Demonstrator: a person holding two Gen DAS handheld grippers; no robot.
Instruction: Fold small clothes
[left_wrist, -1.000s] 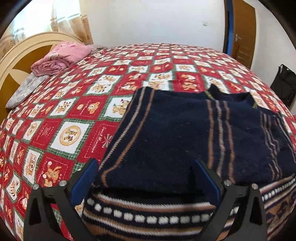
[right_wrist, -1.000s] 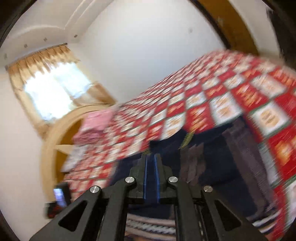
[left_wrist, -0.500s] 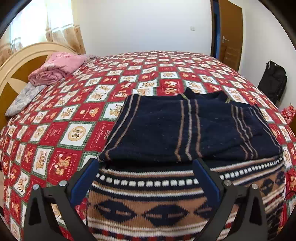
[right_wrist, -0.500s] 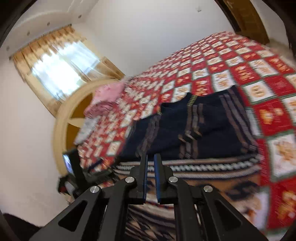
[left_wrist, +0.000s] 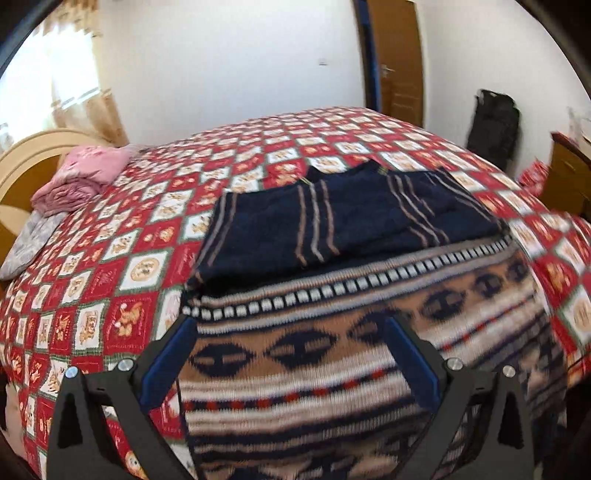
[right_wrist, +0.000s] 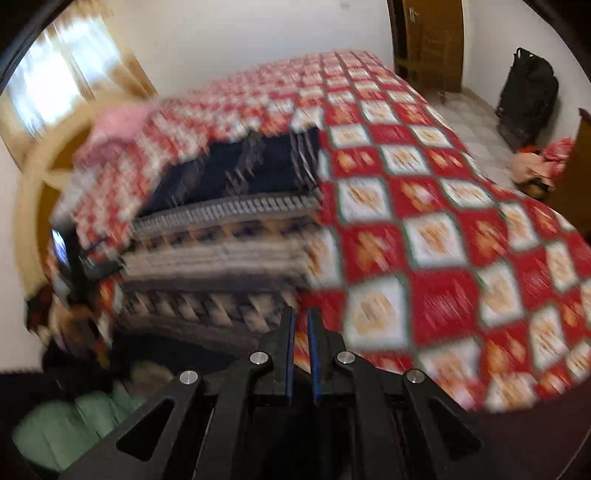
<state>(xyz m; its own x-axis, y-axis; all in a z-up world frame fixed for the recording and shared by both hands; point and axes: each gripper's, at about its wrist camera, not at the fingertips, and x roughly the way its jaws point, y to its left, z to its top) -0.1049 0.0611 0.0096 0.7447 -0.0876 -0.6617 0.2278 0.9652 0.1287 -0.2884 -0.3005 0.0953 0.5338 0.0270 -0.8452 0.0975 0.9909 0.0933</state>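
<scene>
Since a second ago both views are drawn back: more of the sweater's (left_wrist: 354, 295) patterned hem is exposed, sleeves already folded over the navy chest. The left gripper (left_wrist: 288, 354) is held above the hem, jaws wide apart, empty. The right gripper (right_wrist: 300, 332) is swung toward 3 o'clock over the bedspread (right_wrist: 443, 229), jaws together, empty. The bottom fold is judged next.

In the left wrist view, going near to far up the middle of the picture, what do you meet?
Left gripper with jaws wide apart → patterned band of the sweater → its folded navy part → red checked bedspread → white wall.
</scene>
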